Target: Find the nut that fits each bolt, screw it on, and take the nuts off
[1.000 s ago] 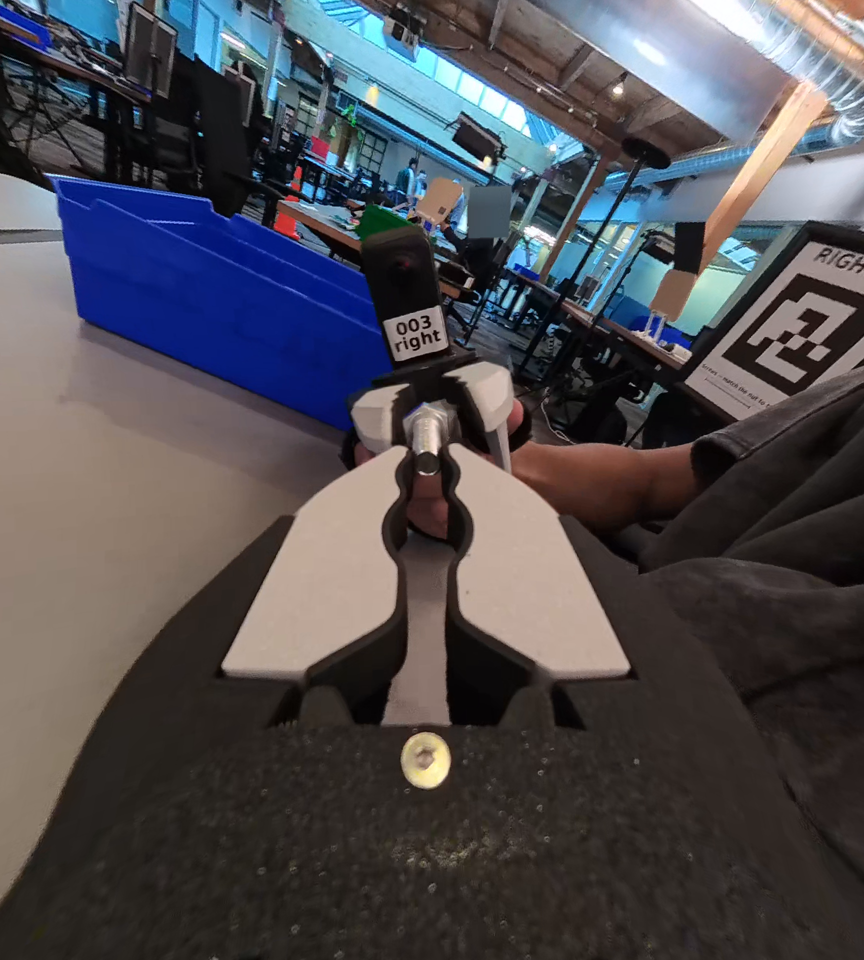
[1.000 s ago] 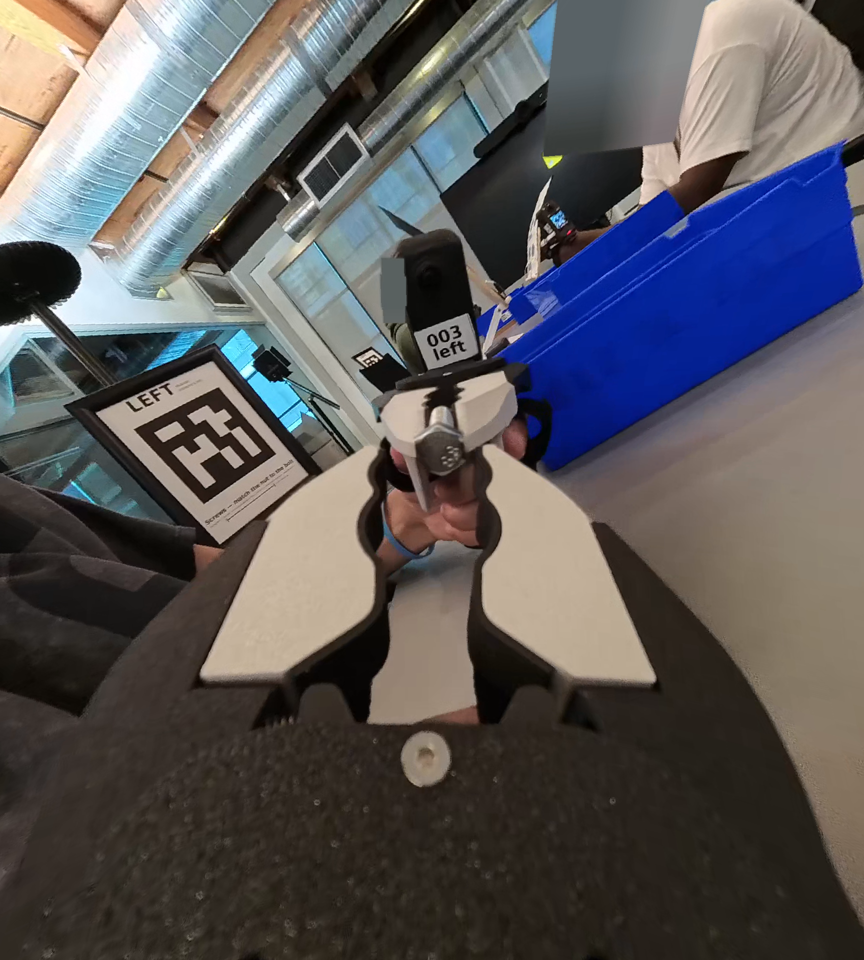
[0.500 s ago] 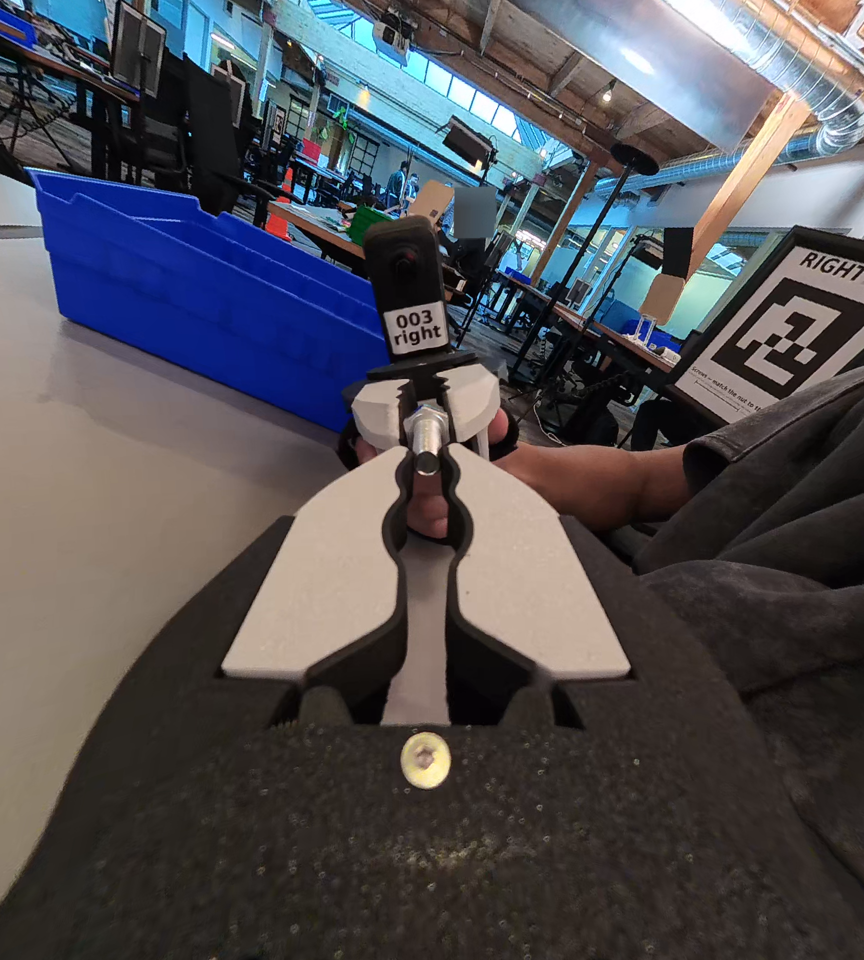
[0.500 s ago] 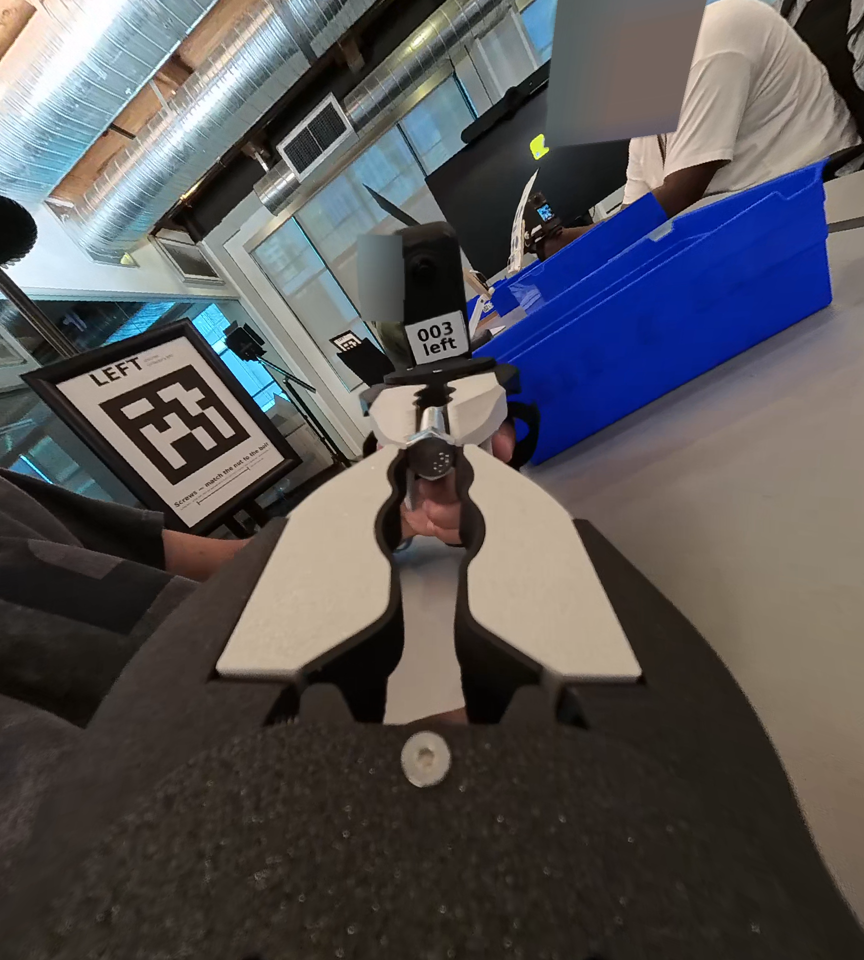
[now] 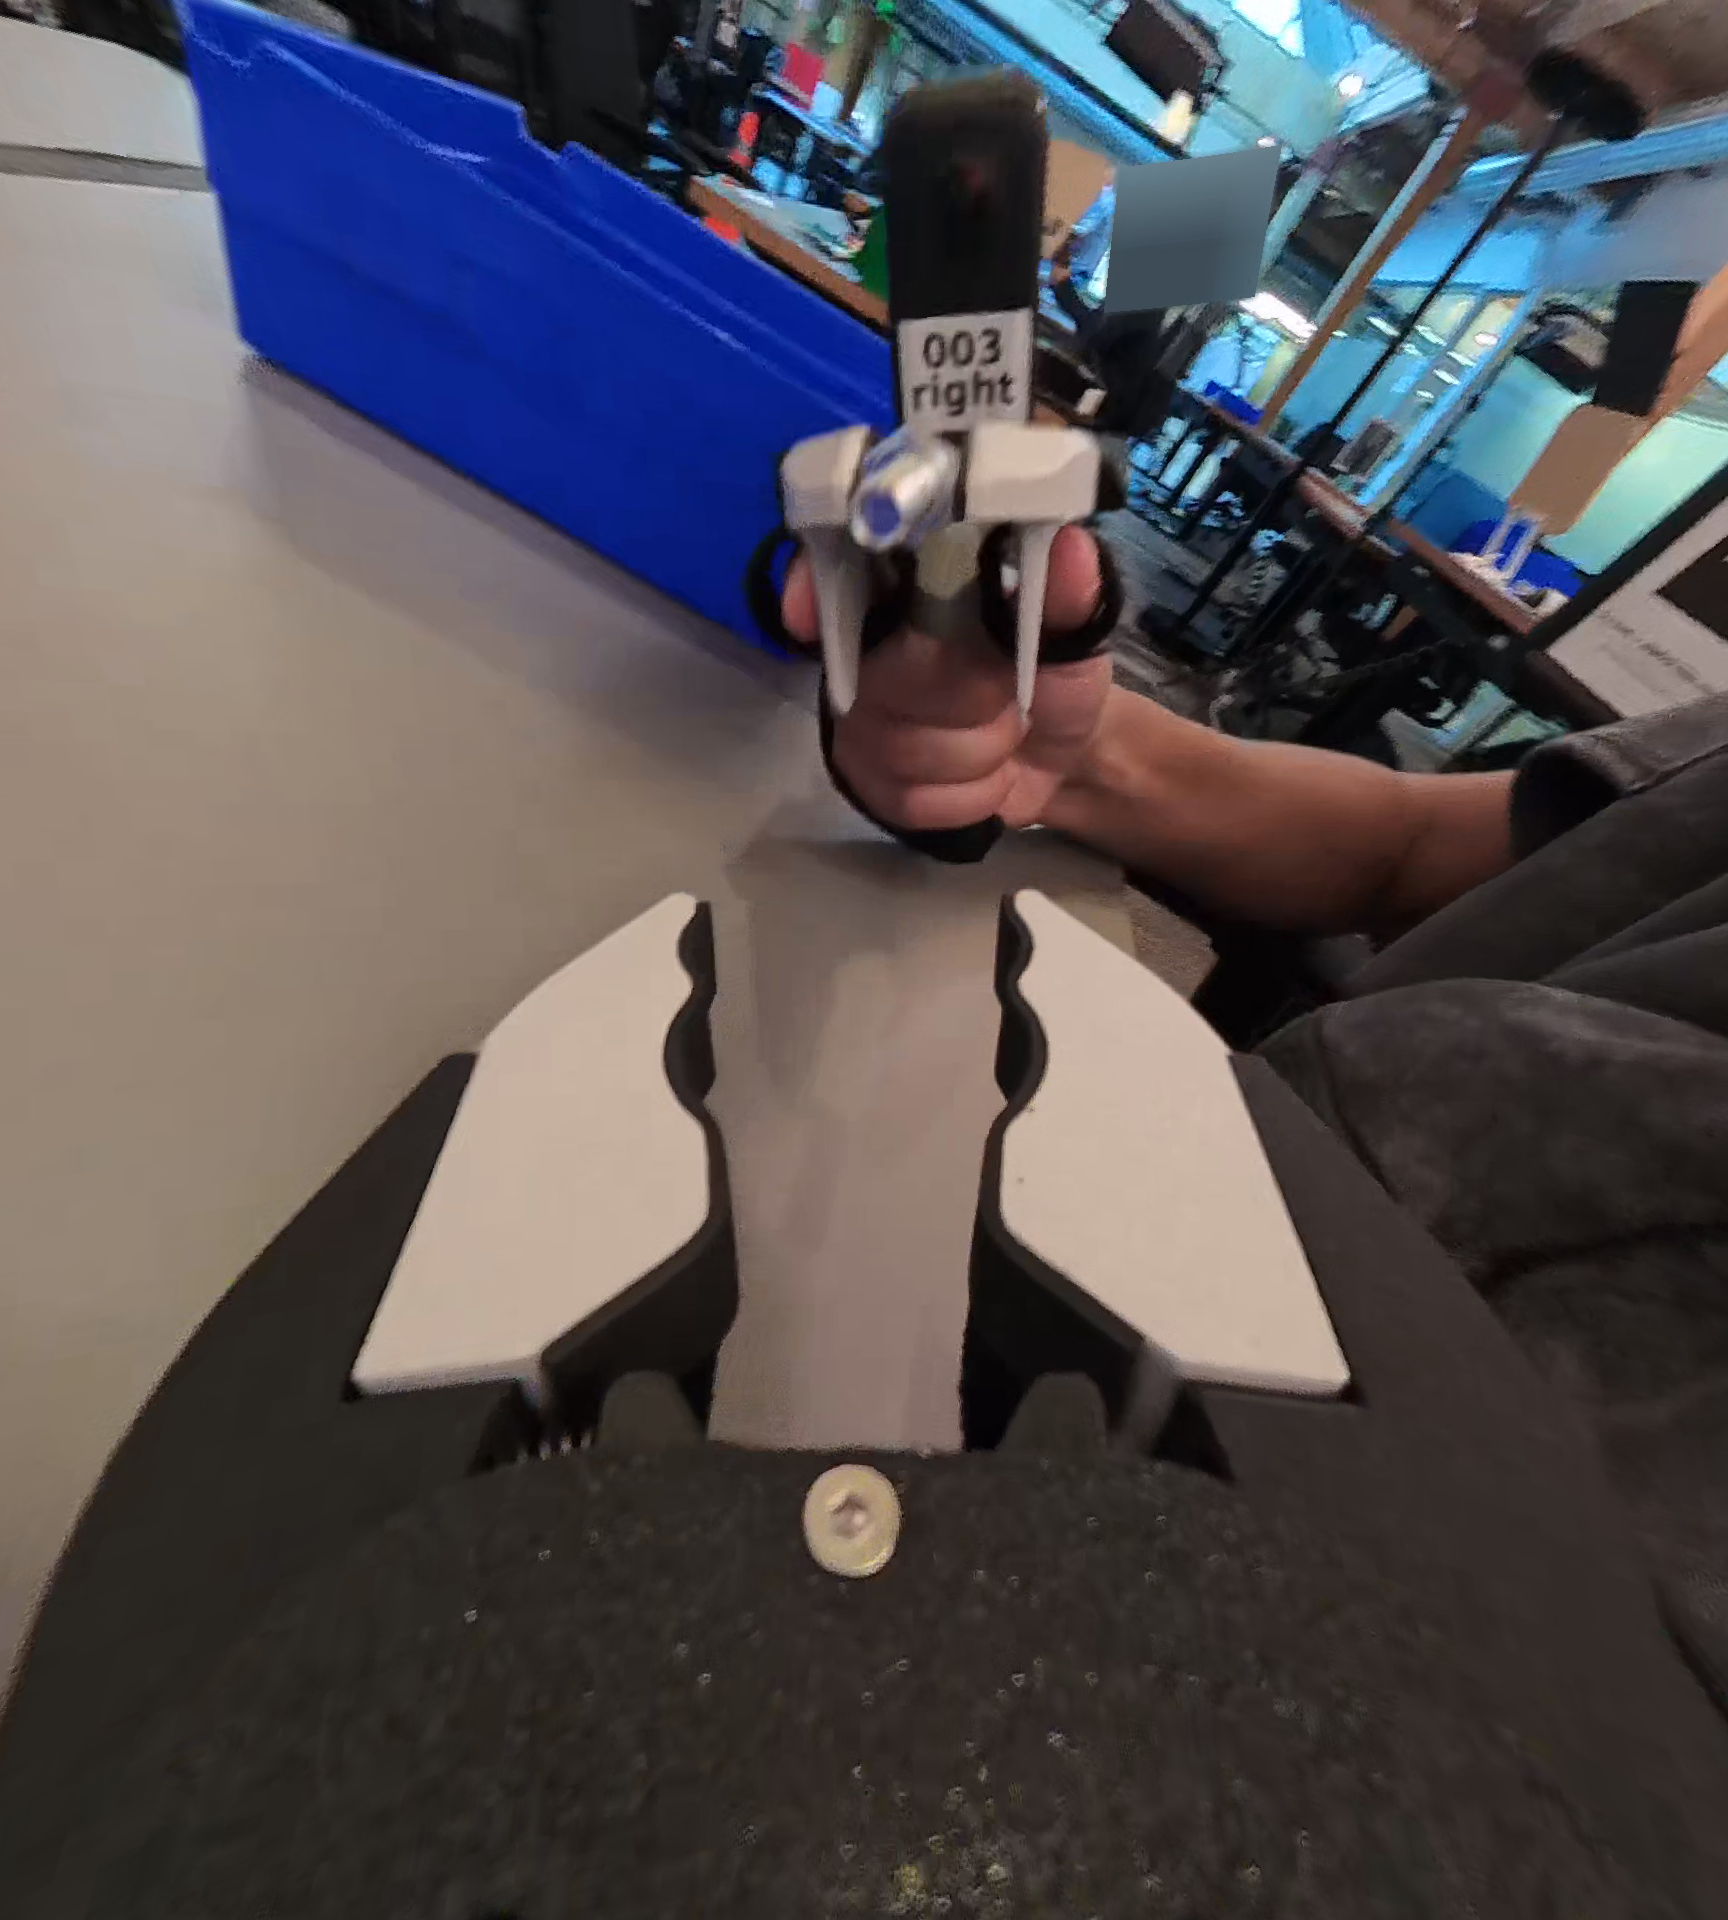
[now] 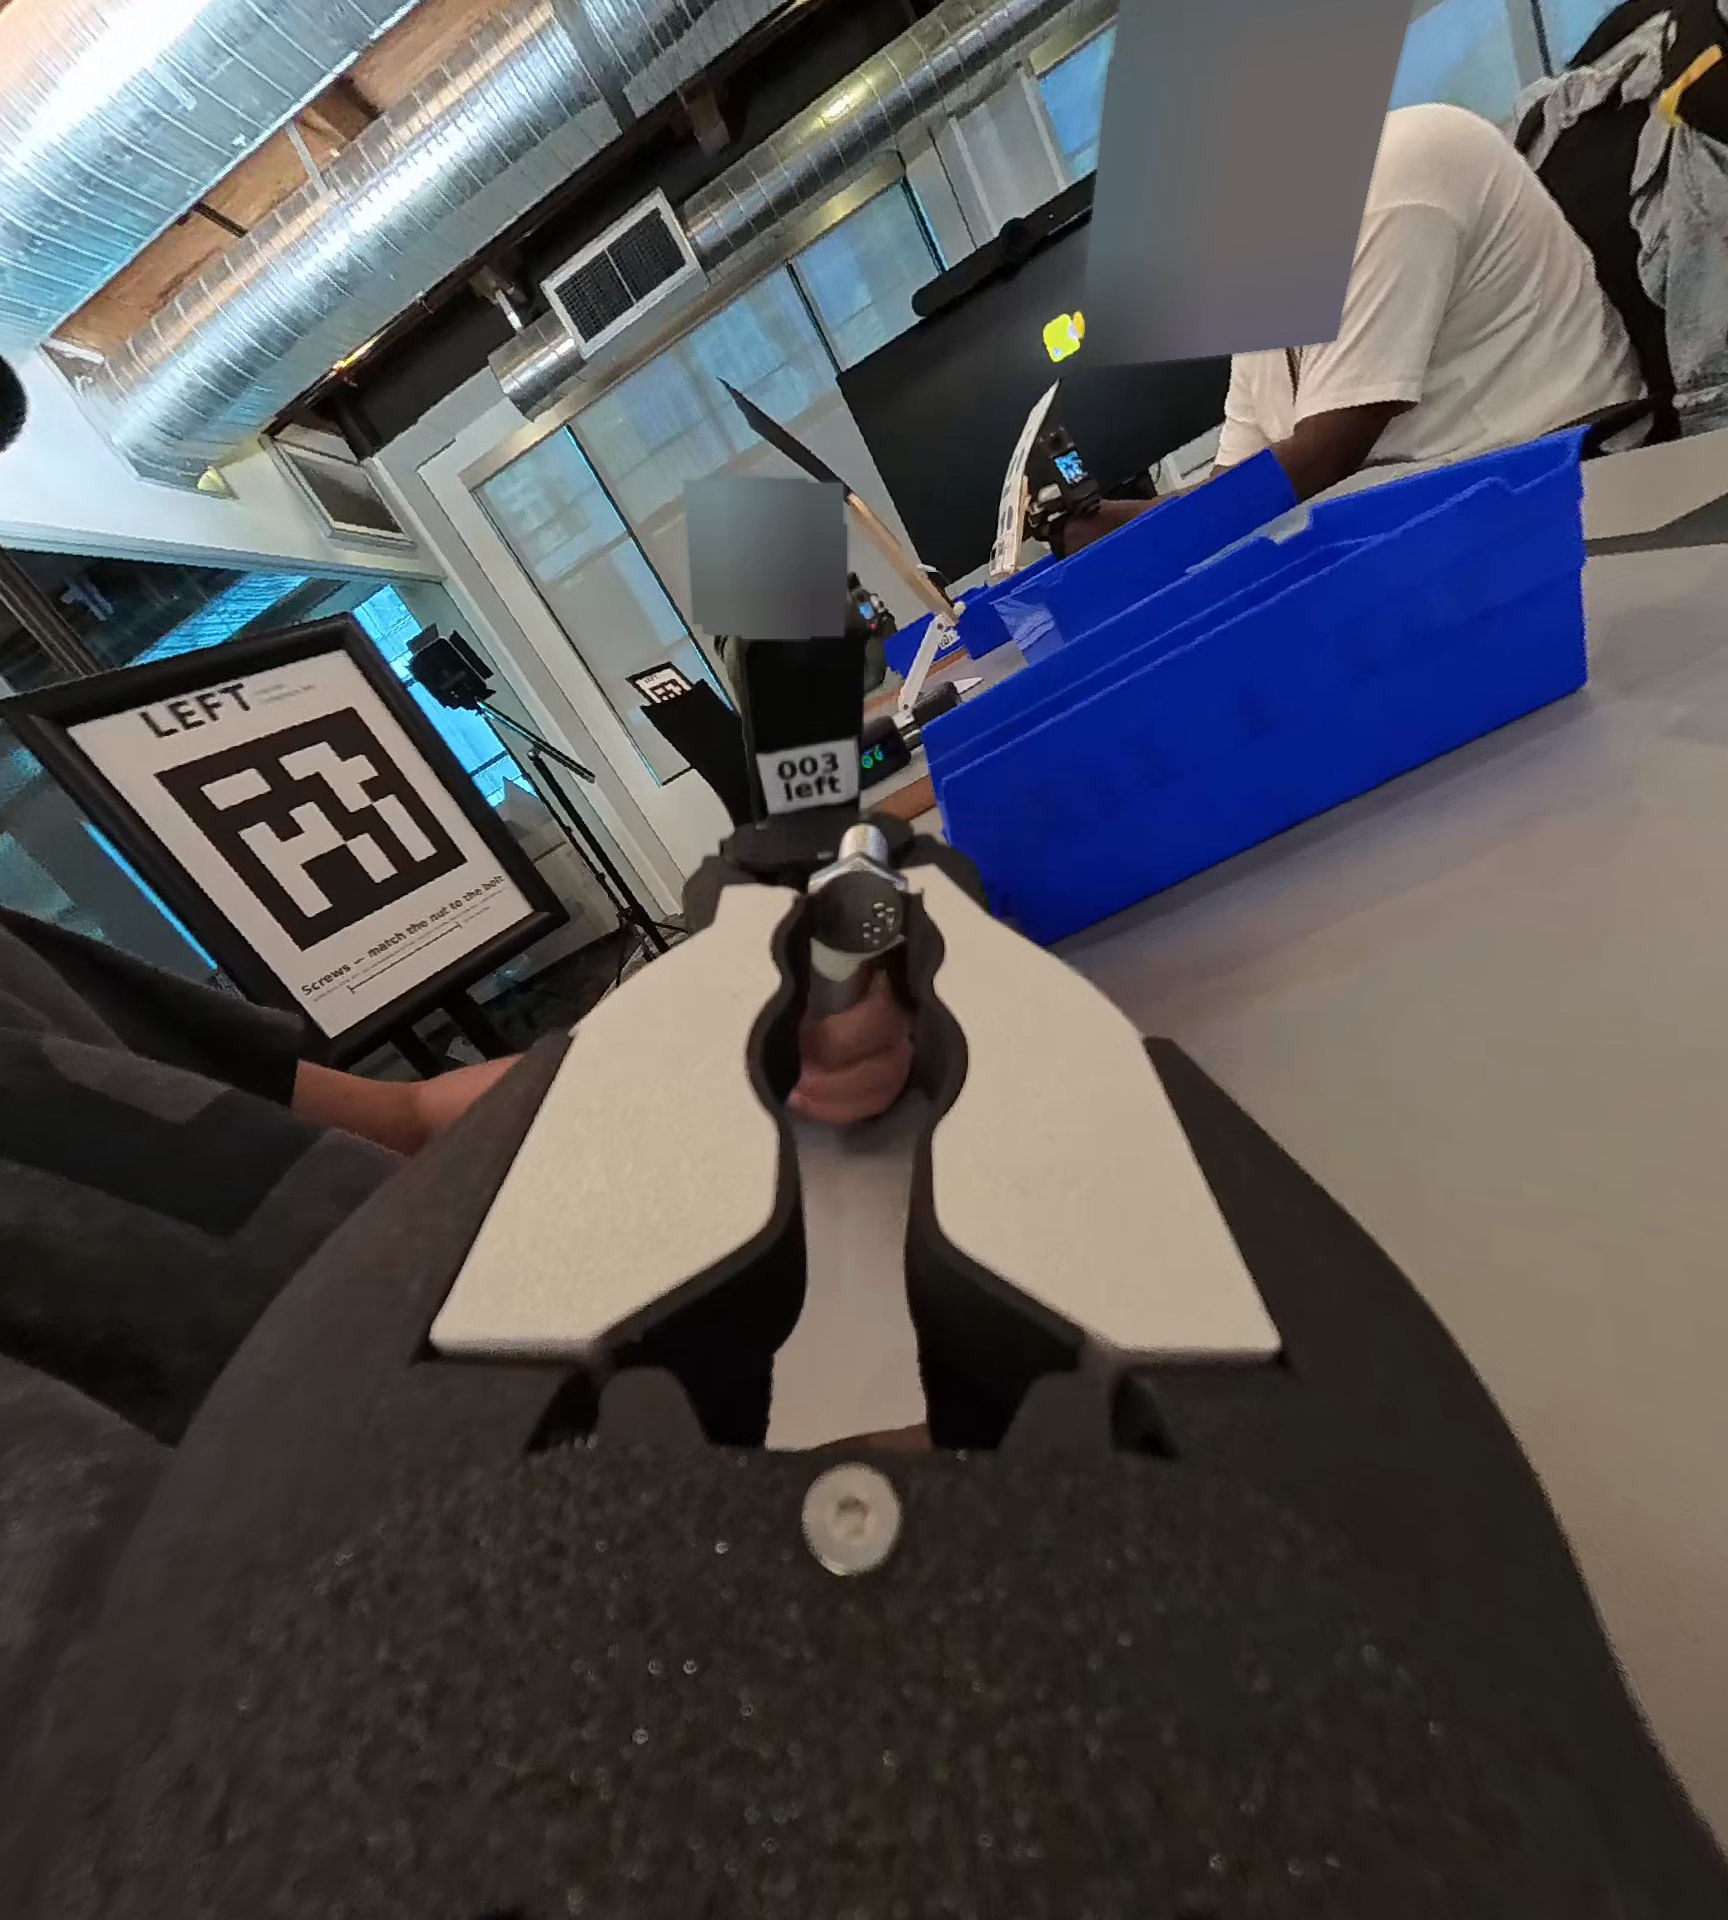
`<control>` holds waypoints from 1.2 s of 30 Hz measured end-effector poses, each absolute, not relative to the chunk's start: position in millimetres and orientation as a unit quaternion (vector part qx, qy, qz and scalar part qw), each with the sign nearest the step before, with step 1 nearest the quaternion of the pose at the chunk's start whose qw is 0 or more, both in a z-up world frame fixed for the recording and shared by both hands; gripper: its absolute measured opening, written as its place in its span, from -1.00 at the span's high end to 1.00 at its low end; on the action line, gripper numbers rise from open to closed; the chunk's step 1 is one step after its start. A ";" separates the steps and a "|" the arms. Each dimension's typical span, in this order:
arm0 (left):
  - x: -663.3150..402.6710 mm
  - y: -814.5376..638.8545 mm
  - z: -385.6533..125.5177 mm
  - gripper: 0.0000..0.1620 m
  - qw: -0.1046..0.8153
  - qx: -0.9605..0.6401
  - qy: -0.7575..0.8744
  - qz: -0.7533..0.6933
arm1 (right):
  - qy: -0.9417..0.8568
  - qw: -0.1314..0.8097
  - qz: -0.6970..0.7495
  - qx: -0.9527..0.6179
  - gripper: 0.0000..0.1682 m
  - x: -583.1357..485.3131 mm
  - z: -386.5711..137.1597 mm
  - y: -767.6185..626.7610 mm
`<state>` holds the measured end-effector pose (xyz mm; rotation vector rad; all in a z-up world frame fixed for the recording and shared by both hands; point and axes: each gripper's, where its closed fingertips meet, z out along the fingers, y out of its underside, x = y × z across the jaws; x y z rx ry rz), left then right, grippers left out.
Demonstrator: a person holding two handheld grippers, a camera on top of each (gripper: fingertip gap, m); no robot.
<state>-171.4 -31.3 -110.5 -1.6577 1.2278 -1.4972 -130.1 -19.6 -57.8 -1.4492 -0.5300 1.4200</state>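
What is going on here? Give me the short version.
A person holds a handheld gripper in each hand over a grey table. The right tongs are shut on a silver hex-head steel bolt, held up off the table. The left tongs are open and empty, facing the bolt but apart from it. Whether a nut sits on the bolt cannot be told. A blue plastic bin stands on the table behind.

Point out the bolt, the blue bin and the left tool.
bolt point(image 6: 855, 920): right wrist view, hex head.
blue bin point(image 6: 1255, 758): right wrist view, near side wall.
left tool point(image 5: 852, 912): left wrist view, between its open fingertips.
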 end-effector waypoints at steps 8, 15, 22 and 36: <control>-177.8 -36.8 -118.5 0.41 0.356 -0.662 0.449 -0.483 | -0.215 0.521 0.572 -0.596 0.79 -122.2 -57.6 -20.9; -198.0 -66.2 -91.5 0.59 0.294 -0.608 0.549 -0.492 | -0.194 0.522 0.571 -0.604 0.79 -114.6 -60.7 -12.0; -328.9 58.1 -34.7 0.43 0.357 -0.692 0.603 -0.176 | -0.199 0.510 0.575 -0.608 0.79 -118.4 -63.3 -13.3; -404.5 220.6 -166.1 0.52 0.118 -0.719 0.685 0.007 | -0.198 0.505 0.570 -0.617 0.79 -118.9 -71.3 -7.4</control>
